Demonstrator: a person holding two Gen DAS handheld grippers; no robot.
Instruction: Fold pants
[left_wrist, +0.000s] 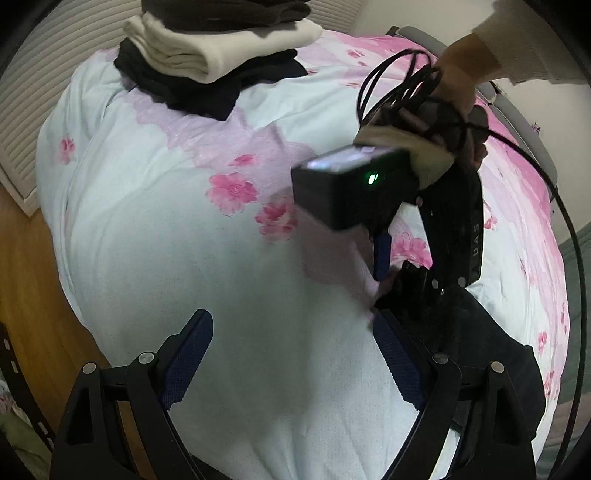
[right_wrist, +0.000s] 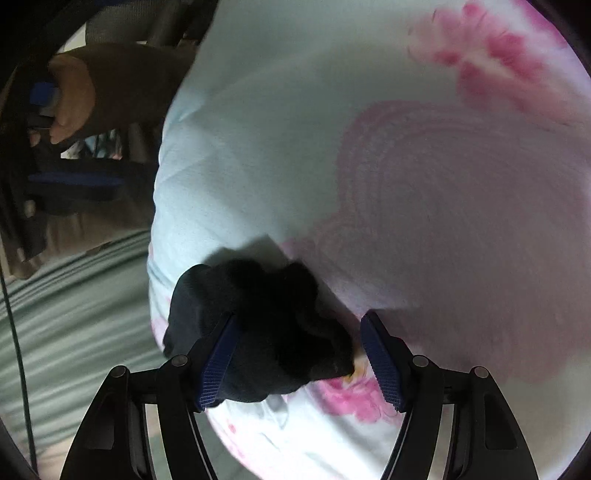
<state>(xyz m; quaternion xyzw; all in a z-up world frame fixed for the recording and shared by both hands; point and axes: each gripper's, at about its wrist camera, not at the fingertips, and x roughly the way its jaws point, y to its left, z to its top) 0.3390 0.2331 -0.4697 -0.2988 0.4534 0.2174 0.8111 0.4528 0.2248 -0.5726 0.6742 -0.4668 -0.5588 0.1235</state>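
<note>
Pale quilt (left_wrist: 184, 277) with pink blossoms covers the bed and fills the left wrist view, with a stack of folded clothes (left_wrist: 210, 55) (dark, cream and dark again) at its far end, seemingly finished work set out of the way. At the bottom edge the left gripper (left_wrist: 291, 354) hovers over bare quilt, its blue-padded fingers wide apart with nothing between them. Just beside its right finger lies the dark edge of the pants (left_wrist: 491, 343), spreading toward the lower right. Above that the right gripper (left_wrist: 391, 269) points down at the same dark cloth, carried by a hand (left_wrist: 458, 77) in a pale sleeve, with black cable looped at the wrist. The picture is blurred there, so whether its tips touch the fabric cannot be told from this side.

Right wrist view: the same quilt, blurred, with a heart-shaped pink print, and grey-green bedding to the left beyond the quilt's edge. The pants (right_wrist: 258, 321) sit bunched in a black heap near that edge, between the right gripper's (right_wrist: 299, 354) fingers. The fingers stand apart around the bunch; the left pad lies against the cloth and the right pad is clear of it, so I judge this a reach for a grip, not a hold. The other hand (right_wrist: 70, 99) shows at upper left, blurred.
</note>
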